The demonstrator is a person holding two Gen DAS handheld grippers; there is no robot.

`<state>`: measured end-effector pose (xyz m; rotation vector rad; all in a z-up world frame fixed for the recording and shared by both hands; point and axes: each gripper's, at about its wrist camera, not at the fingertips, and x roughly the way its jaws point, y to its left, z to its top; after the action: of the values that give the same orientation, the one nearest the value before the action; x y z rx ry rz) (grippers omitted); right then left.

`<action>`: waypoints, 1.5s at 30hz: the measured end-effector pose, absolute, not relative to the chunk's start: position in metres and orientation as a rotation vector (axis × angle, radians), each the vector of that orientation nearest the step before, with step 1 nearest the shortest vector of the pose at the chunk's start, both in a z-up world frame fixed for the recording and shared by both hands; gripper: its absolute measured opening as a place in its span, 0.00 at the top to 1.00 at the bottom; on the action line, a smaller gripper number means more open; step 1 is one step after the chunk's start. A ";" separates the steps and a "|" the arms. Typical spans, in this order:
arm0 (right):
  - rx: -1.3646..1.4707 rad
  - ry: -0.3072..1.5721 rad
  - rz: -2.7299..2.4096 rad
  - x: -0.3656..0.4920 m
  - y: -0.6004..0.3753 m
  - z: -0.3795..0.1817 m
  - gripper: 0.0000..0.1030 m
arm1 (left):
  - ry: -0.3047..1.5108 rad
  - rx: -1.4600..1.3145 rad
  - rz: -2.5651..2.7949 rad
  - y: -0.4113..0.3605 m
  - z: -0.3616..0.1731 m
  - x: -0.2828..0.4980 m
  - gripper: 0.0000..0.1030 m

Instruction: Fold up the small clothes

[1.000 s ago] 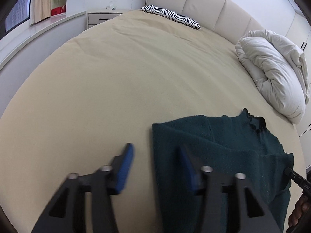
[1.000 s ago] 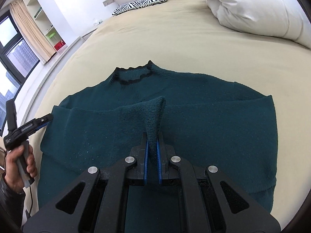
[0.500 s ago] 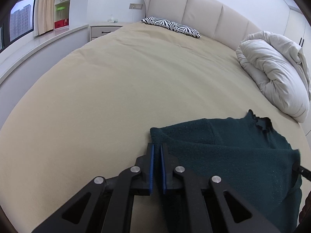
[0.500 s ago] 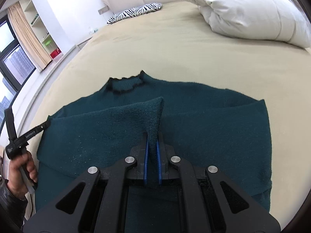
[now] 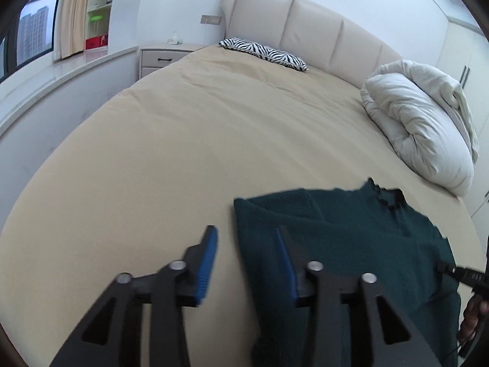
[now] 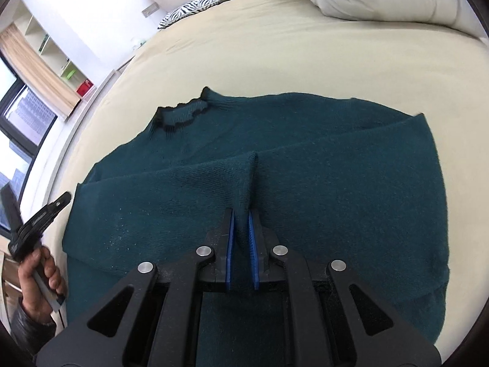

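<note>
Jaws of right gripper (image 6: pixel 241 229) opening, pads barely parted, sleeve cuff (image 6: pixel 244 189) of green sweater (image 6: pixel 336 189) between them, near sweater's middle. Left gripper (image 5: pixel 247 253) opening too, wide, nothing between; its right finger hangs over sweater's left edge. Sweater lies flat near bed's (image 5: pixel 183 140) foot edge, collar (image 6: pixel 183 113) toward headboard. Advice: lay cuff flat across chest before withdrawing, avoid dragging knit.
</note>
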<state>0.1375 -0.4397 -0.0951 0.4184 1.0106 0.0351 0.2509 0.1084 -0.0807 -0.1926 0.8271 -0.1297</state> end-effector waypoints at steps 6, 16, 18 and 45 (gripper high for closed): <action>0.407 1.038 0.044 0.128 -0.433 -0.105 0.82 | 0.910 -0.026 -0.118 0.079 -0.101 0.227 0.51; 0.390 1.032 -0.018 0.118 -0.438 -0.100 0.97 | 0.918 -0.045 -0.148 0.083 -0.110 0.222 0.89; 0.377 1.034 -0.025 0.120 -0.437 -0.103 0.98 | 0.918 -0.044 -0.145 0.083 -0.114 0.222 0.89; 0.521 0.826 0.053 -0.099 -0.468 -0.035 0.33 | 0.988 -0.379 -0.299 0.152 -0.085 0.016 0.35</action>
<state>-0.0988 -0.4677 -0.0347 0.5212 0.8257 0.0528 0.0161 0.1522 -0.0848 -0.3790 0.9878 -0.2994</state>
